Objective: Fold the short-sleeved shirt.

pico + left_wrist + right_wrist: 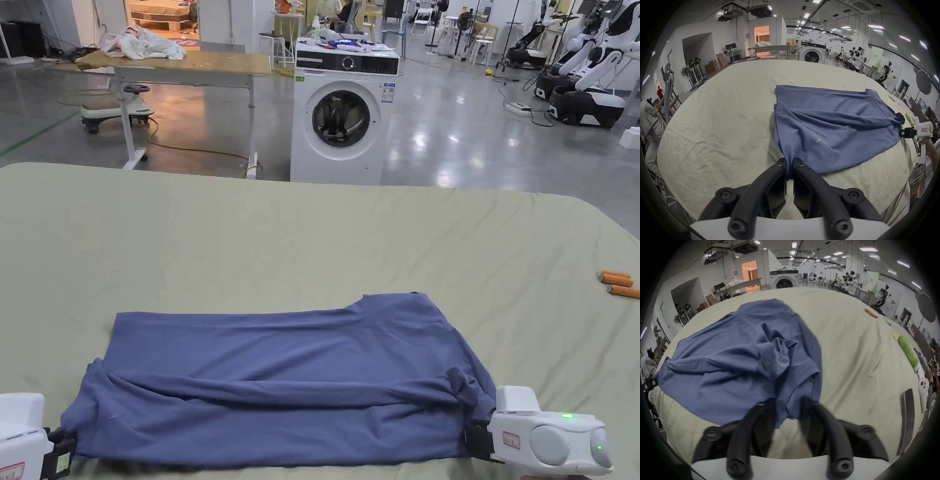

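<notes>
While the left gripper (789, 164) clamps the blue short-sleeved shirt (294, 375) at eight o'clock — anchoring it — the right gripper (786, 404), jaws apart, straddles the four-o'clock corner.

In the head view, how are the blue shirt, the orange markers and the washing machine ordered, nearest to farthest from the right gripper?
1. Blue shirt: touching the right gripper, at its left.
2. Orange markers: on the cloth, farther back at the right edge.
3. Washing machine: on the floor beyond the table.
</notes>
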